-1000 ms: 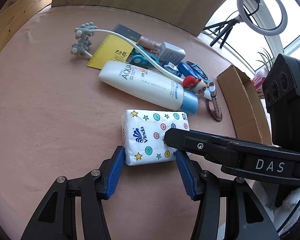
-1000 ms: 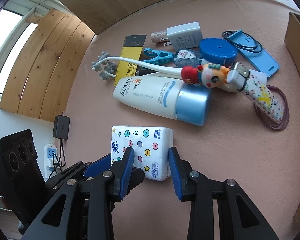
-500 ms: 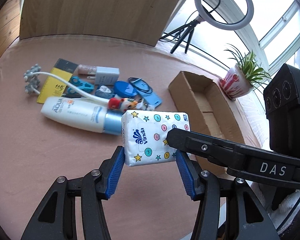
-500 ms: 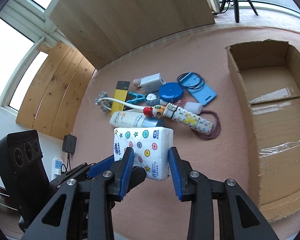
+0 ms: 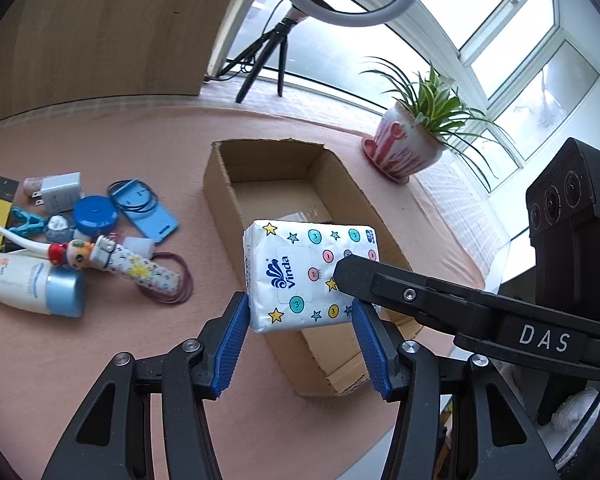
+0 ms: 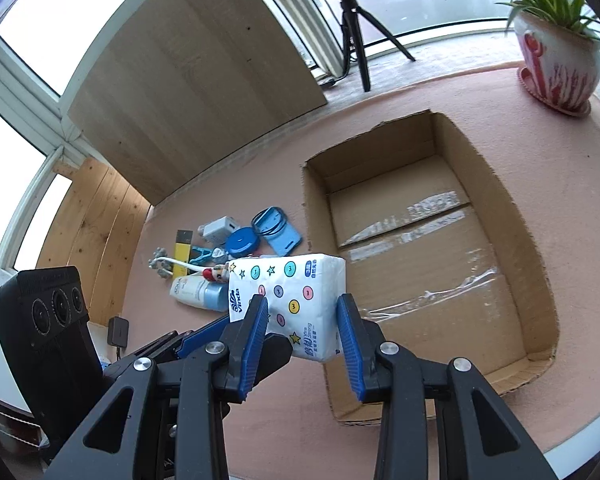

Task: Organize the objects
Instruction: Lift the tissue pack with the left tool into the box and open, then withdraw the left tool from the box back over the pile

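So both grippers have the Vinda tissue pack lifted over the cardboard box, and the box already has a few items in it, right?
Not quite. Both grippers, left and right, hold the Vinda tissue pack over the cardboard box, but the right wrist view shows the box empty: only its taped bottom.

Home sunroom: big windows (image 5: 540, 68), potted plant (image 5: 416, 136), wood panelling (image 6: 100, 232).

We see a white tissue pack (image 5: 310, 276) dotted with coloured circles and stars, blue logo on its face, at frame centre. Blue pads (image 5: 232, 338) line black gripper fingers below it. The cardboard box (image 6: 512, 216) is plain brown on a pink tabletop (image 5: 100, 344). At left lie a white bottle with pale blue cap (image 5: 32, 286) and a blue round case (image 5: 96, 216). Upper right, a white pot with red markings (image 5: 404, 152) holds green striped leaves.
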